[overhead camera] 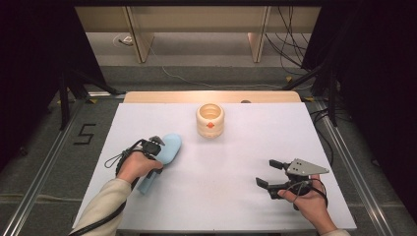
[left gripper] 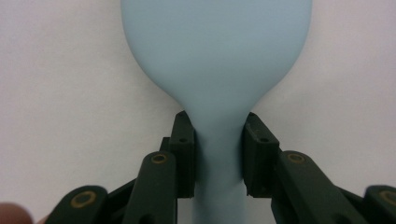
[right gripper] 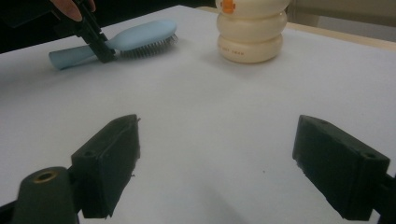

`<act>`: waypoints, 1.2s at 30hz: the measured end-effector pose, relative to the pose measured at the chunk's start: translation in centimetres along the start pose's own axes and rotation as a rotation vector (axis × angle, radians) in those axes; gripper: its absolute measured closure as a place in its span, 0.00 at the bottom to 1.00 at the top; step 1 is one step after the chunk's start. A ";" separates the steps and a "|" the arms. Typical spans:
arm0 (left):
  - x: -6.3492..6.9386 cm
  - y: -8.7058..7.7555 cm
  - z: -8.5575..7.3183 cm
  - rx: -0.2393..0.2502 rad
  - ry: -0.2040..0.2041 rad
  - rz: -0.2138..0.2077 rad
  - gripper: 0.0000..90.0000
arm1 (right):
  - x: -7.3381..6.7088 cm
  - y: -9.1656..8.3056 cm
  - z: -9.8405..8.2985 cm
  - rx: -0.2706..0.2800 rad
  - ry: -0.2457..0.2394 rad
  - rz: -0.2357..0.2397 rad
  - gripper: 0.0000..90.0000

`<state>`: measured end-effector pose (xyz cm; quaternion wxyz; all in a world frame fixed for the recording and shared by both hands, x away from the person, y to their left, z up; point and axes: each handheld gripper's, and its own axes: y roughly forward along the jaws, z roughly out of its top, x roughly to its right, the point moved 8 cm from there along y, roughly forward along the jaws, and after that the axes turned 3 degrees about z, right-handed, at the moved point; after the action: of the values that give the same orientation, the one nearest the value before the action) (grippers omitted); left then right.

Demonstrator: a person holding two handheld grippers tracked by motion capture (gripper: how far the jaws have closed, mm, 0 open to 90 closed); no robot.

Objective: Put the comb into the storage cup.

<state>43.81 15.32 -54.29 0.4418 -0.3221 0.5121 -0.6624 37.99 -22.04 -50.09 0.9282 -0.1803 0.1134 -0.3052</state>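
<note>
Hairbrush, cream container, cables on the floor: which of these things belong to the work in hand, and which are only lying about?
In the job:
- light blue hairbrush, lying bristles down
- left claw, closed on the neck of its handle

Only lying about:
- cream ribbed container, standing apart from the brush
- right claw, open, holding nothing
- cables on the floor beyond the white table

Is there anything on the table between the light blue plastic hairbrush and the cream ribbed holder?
Nothing visible. The light blue plastic hairbrush, gripped at its neck by the left gripper, has bare white table between it and the cream ribbed holder.
</note>
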 end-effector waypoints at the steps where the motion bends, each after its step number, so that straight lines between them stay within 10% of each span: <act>1: 0.0 0.0 0.0 0.005 0.000 0.002 0.77 | 0.0 0.0 0.0 0.000 0.000 0.001 0.18; 36: -0.1 -0.2 0.0 0.069 0.073 0.022 0.77 | 0.0 0.0 0.0 0.002 0.001 -0.001 0.18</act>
<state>43.77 15.40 -54.12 0.4409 -0.2767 0.5081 -0.6862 37.99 -22.08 -50.06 0.9281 -0.1793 0.1132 -0.3060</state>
